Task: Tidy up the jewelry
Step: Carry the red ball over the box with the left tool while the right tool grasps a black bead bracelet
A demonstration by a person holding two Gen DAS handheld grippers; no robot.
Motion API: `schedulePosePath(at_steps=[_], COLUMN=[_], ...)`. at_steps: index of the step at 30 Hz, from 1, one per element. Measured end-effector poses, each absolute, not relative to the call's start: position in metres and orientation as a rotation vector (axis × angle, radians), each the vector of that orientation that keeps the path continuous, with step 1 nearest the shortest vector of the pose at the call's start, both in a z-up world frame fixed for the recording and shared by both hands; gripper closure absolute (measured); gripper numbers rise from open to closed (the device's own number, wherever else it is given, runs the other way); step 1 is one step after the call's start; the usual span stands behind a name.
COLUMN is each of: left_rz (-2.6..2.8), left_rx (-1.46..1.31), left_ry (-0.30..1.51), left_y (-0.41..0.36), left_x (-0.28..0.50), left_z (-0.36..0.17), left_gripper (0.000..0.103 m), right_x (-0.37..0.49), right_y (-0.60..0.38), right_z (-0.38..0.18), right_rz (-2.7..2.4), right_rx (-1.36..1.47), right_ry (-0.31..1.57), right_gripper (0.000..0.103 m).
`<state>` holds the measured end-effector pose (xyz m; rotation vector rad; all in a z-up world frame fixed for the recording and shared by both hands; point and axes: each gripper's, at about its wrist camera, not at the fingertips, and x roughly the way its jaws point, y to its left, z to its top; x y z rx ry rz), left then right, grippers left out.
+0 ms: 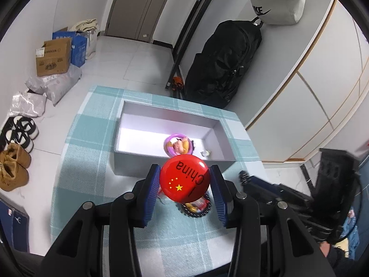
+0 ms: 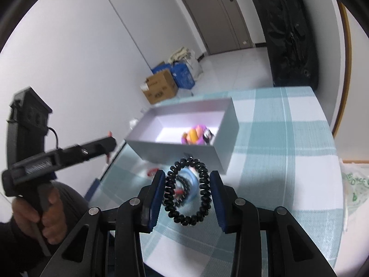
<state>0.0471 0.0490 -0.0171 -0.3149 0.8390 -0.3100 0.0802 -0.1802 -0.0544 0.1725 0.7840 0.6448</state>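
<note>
My left gripper (image 1: pixel 184 184) is shut on a round red China badge (image 1: pixel 184 179) with yellow stars, held above the checked tablecloth just short of the grey open box (image 1: pixel 120 133). The box holds a purple ring with a pink-and-yellow charm (image 1: pixel 178 146) and a small white piece (image 1: pixel 205 153). My right gripper (image 2: pixel 187 190) is shut on a black coiled hair tie (image 2: pixel 188 190), lifted above the table near the box (image 2: pixel 228 133). Under it lie a blue ring and other small pieces (image 2: pixel 184 184), blurred. A black beaded bracelet (image 1: pixel 196 209) lies below the badge.
The table has a teal and white checked cloth (image 1: pixel 87 161). The other hand-held gripper (image 2: pixel 57 154) shows at left in the right wrist view. A black bag (image 1: pixel 221 67), cardboard boxes (image 1: pixel 53 57) and shoes (image 1: pixel 16 152) sit on the floor beyond the table.
</note>
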Motion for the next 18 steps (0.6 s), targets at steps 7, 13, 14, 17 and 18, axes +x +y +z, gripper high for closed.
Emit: schedulePosePath(at_steps=[7,13,14,17,18], left_rz=[-0.3,-0.302,-0.308,-0.319,-0.323], left_rx=[-0.291,-0.268,-0.27,-0.28,-0.284], left_ry=[0.815,0.831,0.838,0.855,0.863], left_y=[0.05,0.046,0.045,0.044,0.044], left_x=[0.059,0.077,0.081,0.091,0.095], left_z=[-0.01,-0.008,-0.007,-0.006,-0.006], left_gripper=[0.065,0.065,0.065,0.065,0.065], right_x=[0.091,0.11,0.116,0.127,0.131], right_y=[-0.184,-0.177,-0.176,-0.172,-0.17], right_z=[-0.038,-0.02,-0.016,-0.011,-0.01], right_rz=[0.686,0.716,0.722,0.729,0.737], right_rx=[0.244,0.249,0.257,0.26,0.268], right_ry=[0.735,0.711,0.707,0.709,0.712], right_gripper=[0.065,0.065,0.065,0.065,0.065])
